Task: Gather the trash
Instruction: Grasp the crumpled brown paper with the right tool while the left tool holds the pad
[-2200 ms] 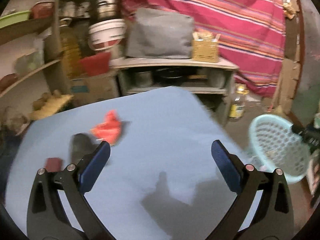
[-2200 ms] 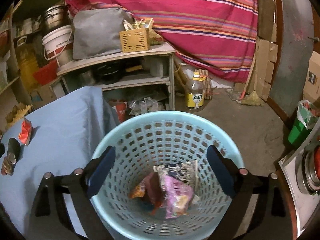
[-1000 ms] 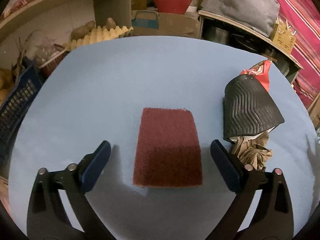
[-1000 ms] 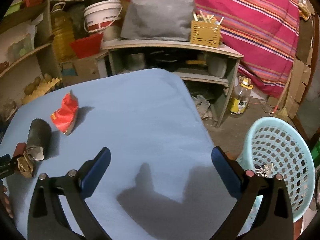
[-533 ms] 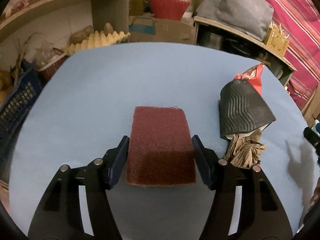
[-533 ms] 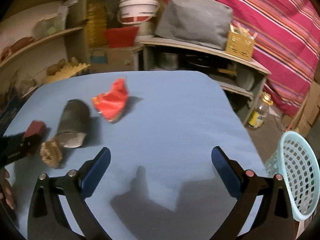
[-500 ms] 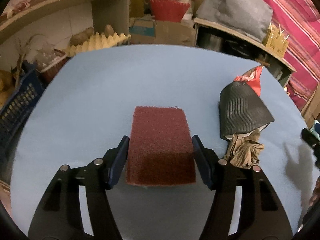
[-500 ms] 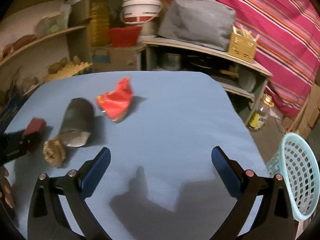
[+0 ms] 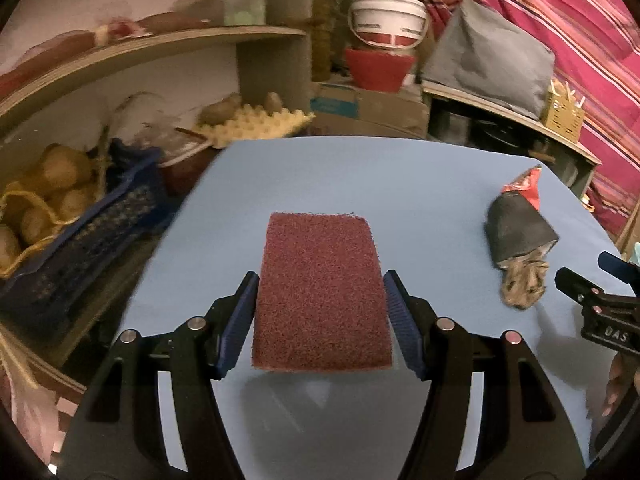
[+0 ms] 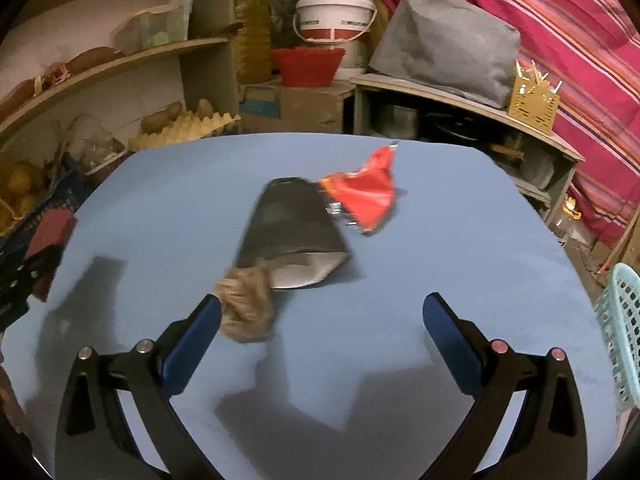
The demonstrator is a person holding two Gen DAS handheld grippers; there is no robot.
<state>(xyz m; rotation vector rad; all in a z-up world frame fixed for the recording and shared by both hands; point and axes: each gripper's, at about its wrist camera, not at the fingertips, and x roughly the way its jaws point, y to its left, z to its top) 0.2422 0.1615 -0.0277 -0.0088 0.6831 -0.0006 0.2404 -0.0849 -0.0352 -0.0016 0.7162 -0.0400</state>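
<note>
My left gripper (image 9: 320,312) is shut on a dark red scouring pad (image 9: 320,292) and holds it above the blue table (image 9: 400,176). The pad also shows at the left edge of the right wrist view (image 10: 50,240). My right gripper (image 10: 320,332) is open and empty, low over the table, just short of a crushed black paper cup (image 10: 292,232) lying on its side. A crumpled brown paper wad (image 10: 246,308) lies at the cup's mouth, by my left fingertip. A red snack wrapper (image 10: 360,196) lies behind the cup. The right gripper shows in the left wrist view (image 9: 600,300).
A light blue trash basket (image 10: 620,332) stands off the table's right edge. Shelves with an egg tray (image 10: 188,128), a red bowl (image 10: 306,66), a white bucket (image 10: 334,16) and a grey bag (image 10: 444,40) stand behind the table. A blue crate (image 9: 80,232) sits at the left.
My left gripper has closed on the red pad and lifted it off the table. My right gripper has swung left from the basket side toward the black cup and paper wad.
</note>
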